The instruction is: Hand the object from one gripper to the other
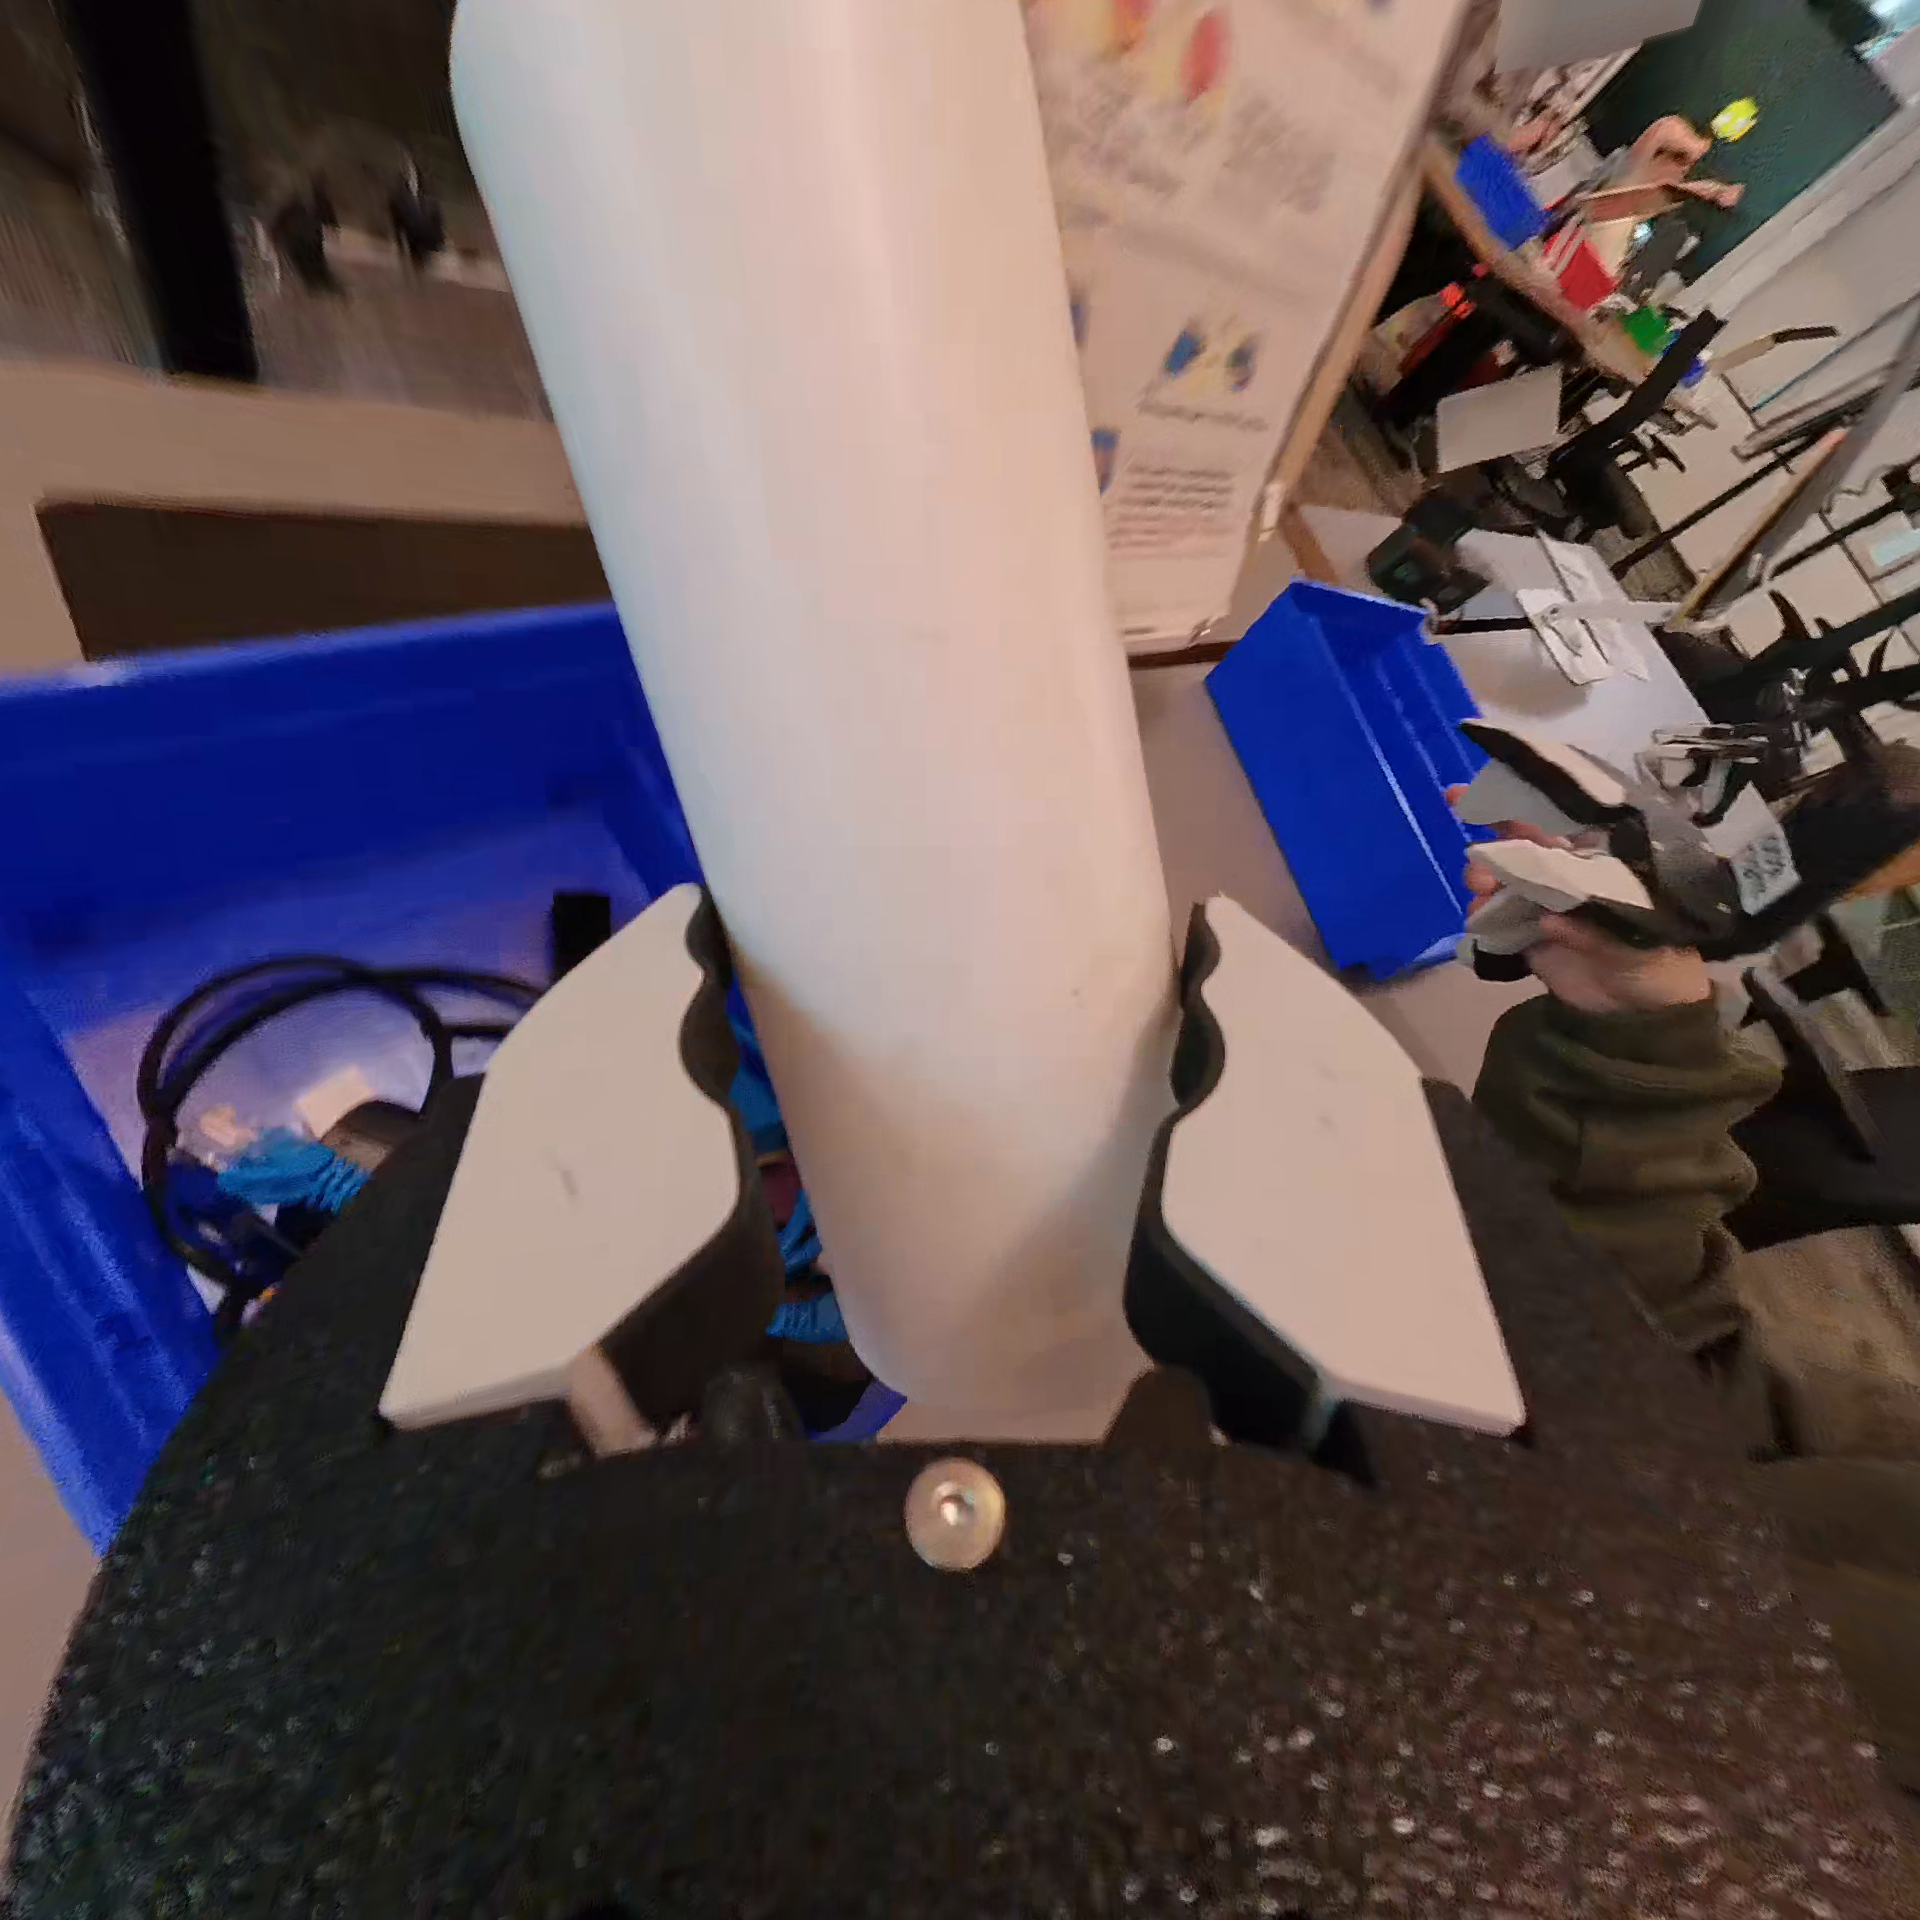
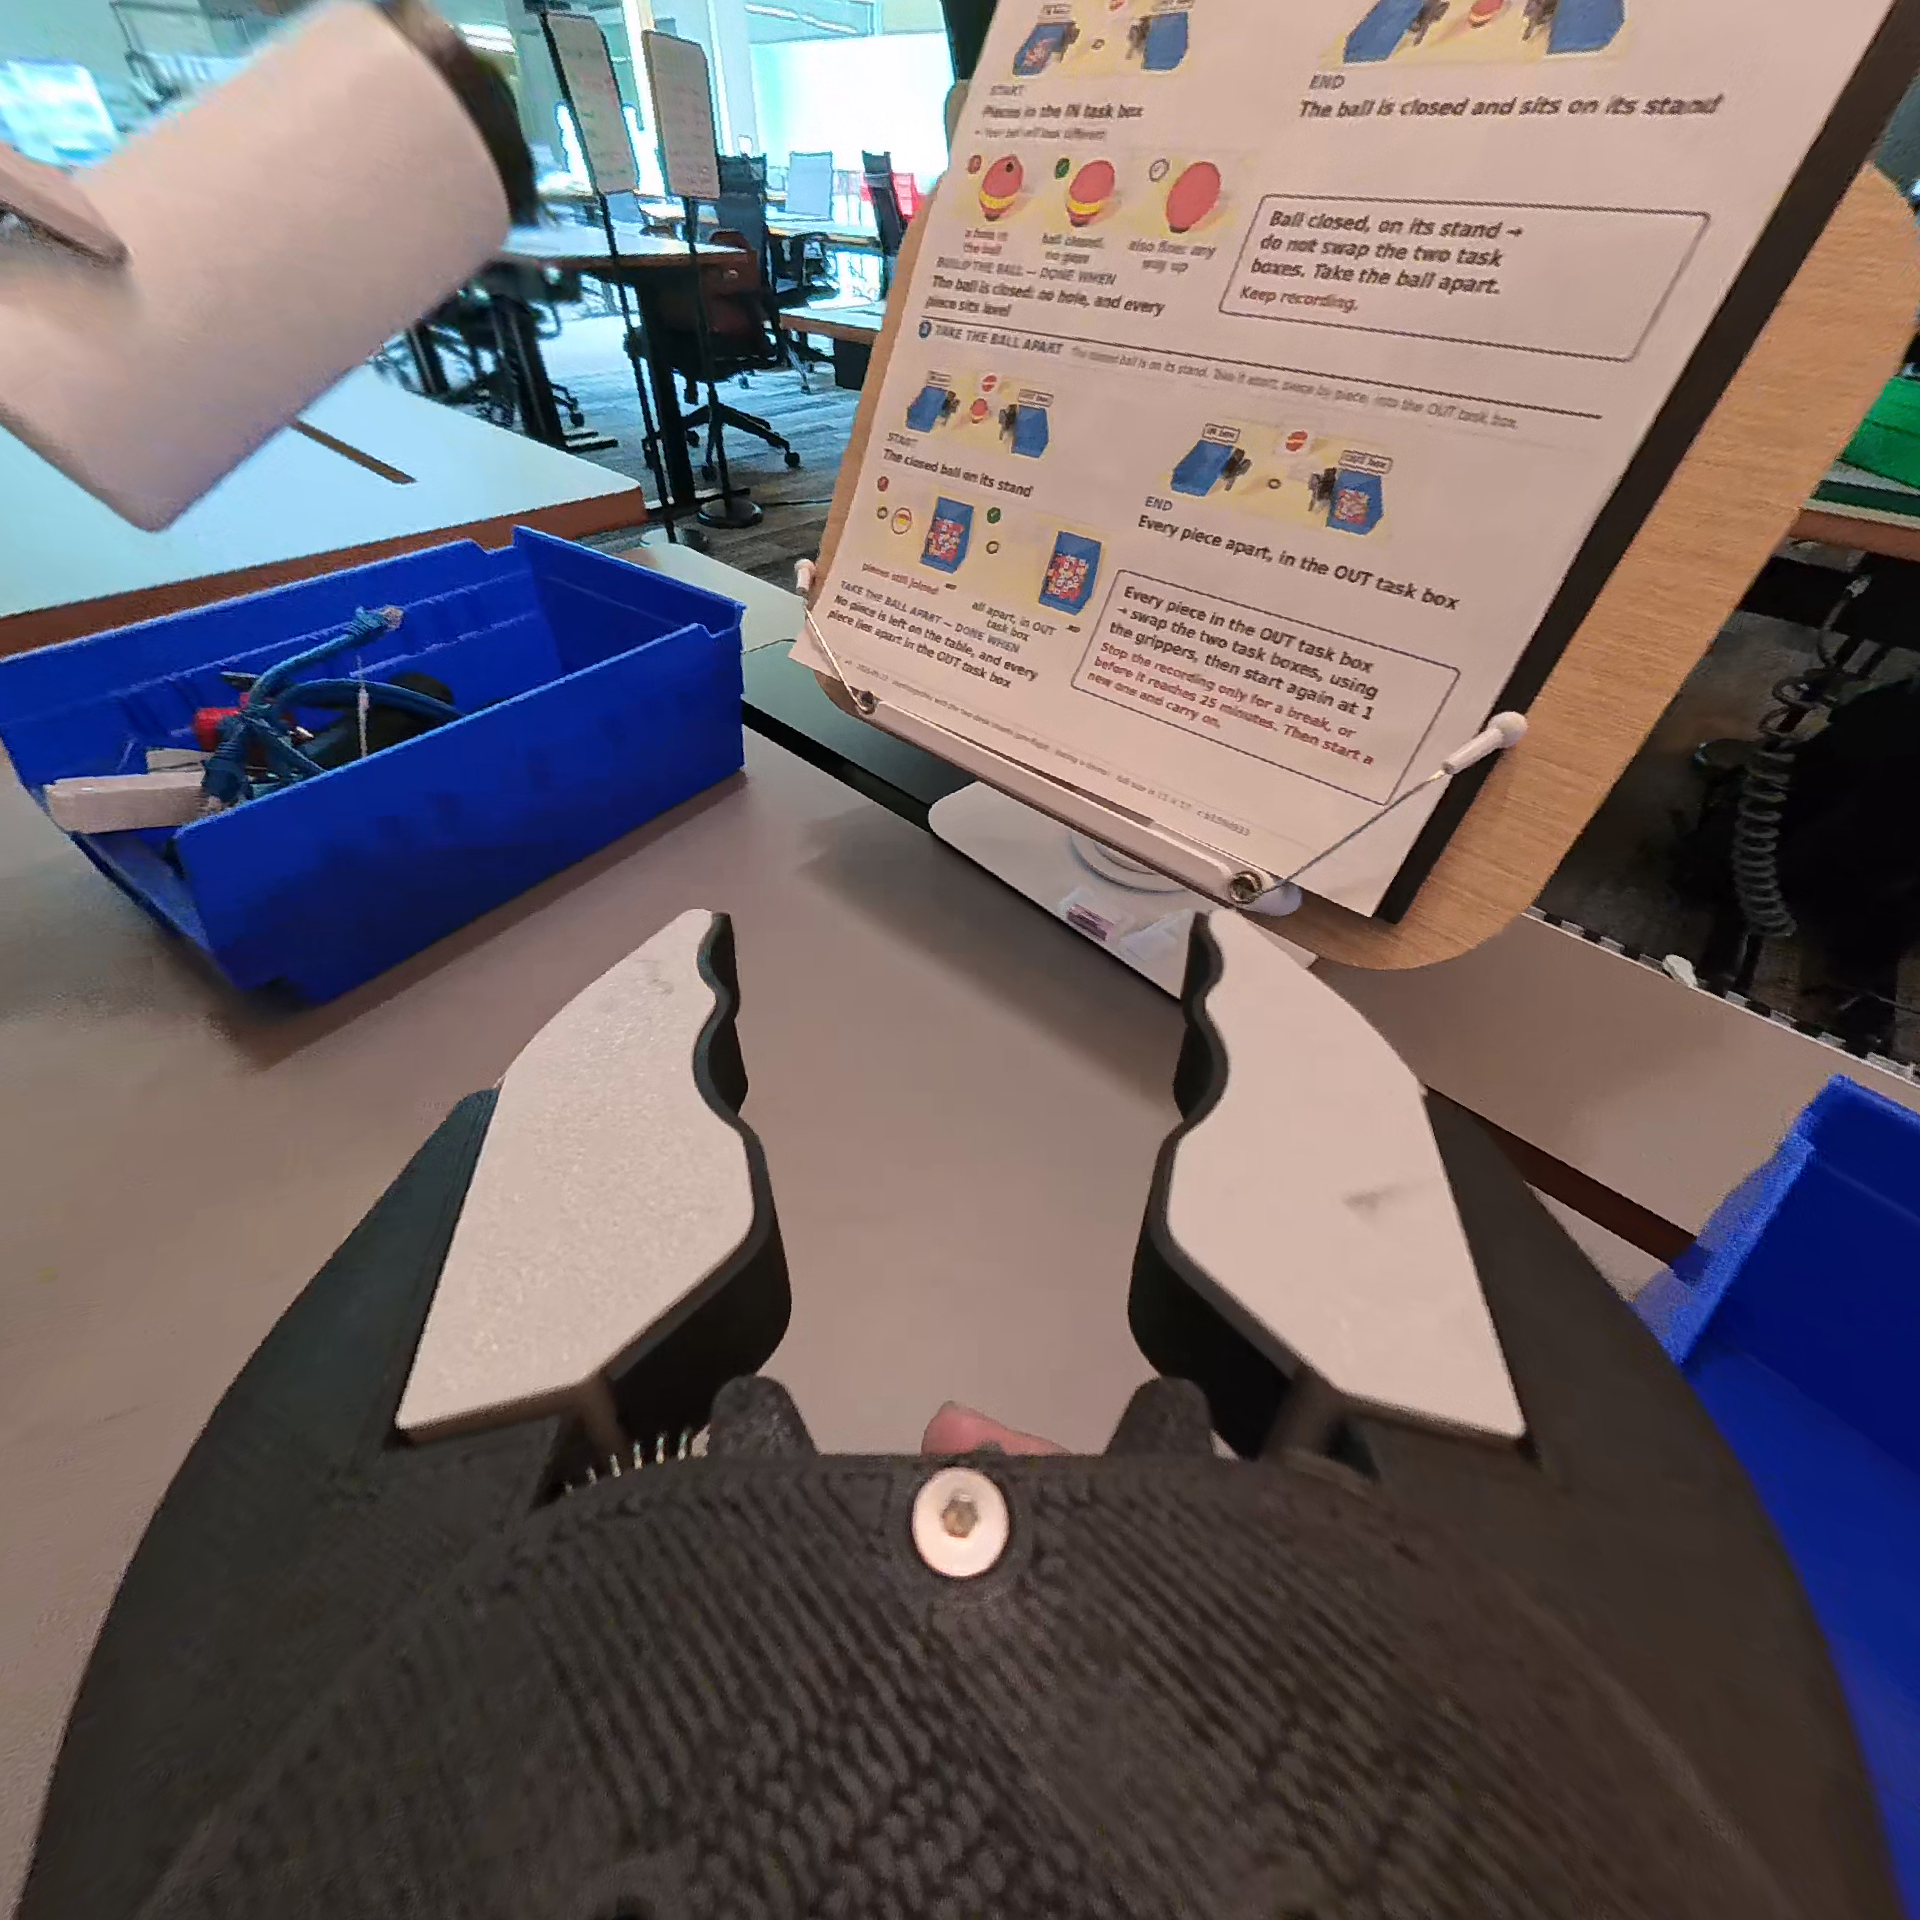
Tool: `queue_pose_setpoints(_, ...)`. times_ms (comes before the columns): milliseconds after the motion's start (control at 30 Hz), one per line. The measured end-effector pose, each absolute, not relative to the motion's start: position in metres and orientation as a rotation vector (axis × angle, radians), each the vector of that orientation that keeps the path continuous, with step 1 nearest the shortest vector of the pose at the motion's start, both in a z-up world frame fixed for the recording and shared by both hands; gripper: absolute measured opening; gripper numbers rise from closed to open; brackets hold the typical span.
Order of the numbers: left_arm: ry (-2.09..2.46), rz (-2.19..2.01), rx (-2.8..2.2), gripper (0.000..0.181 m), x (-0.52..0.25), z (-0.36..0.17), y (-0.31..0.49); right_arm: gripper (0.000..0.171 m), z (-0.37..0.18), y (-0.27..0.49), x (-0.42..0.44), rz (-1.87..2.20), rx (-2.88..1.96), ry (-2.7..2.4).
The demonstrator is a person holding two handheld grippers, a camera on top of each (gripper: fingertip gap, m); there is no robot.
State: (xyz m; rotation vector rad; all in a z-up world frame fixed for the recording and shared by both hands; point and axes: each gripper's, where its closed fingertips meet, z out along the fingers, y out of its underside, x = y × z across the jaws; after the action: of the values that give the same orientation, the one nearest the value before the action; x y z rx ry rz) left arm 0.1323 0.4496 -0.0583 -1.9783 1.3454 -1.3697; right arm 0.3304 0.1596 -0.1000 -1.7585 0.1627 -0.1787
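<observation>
My left gripper is shut on a thick white tube that runs up and away from its jaws, above a blue bin. The tube's far end also shows blurred at the upper left of the right wrist view. My right gripper is open and empty, low over the grey table. It shows too at the right of the left wrist view, held by a hand in a green sleeve, well apart from the tube.
A blue bin with cables and small parts sits at left, seen close under the left gripper. A second blue bin stands at the right. An instruction sheet on a wooden stand is behind.
</observation>
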Motion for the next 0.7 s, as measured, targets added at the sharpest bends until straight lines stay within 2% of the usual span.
queue_pose_setpoints(133,1.444,-1.392,-1.677,0.083,0.131,-0.024,0.398,0.088,-0.093,0.172,0.313,-0.093,-1.710,0.131)
queue_pose_setpoints(267,1.555,-1.486,-1.418,0.083,0.143,-0.025,0.326,0.101,-0.084,0.188,0.288,0.020,-1.630,0.102)
queue_pose_setpoints(467,1.598,-1.555,-1.167,0.083,0.180,-0.079,0.249,0.107,-0.091,0.192,0.244,0.192,-1.578,0.119)
queue_pose_setpoints(700,1.566,-1.172,-0.870,0.082,0.212,-0.139,0.208,0.104,-0.101,0.177,0.243,0.281,-1.382,0.302)
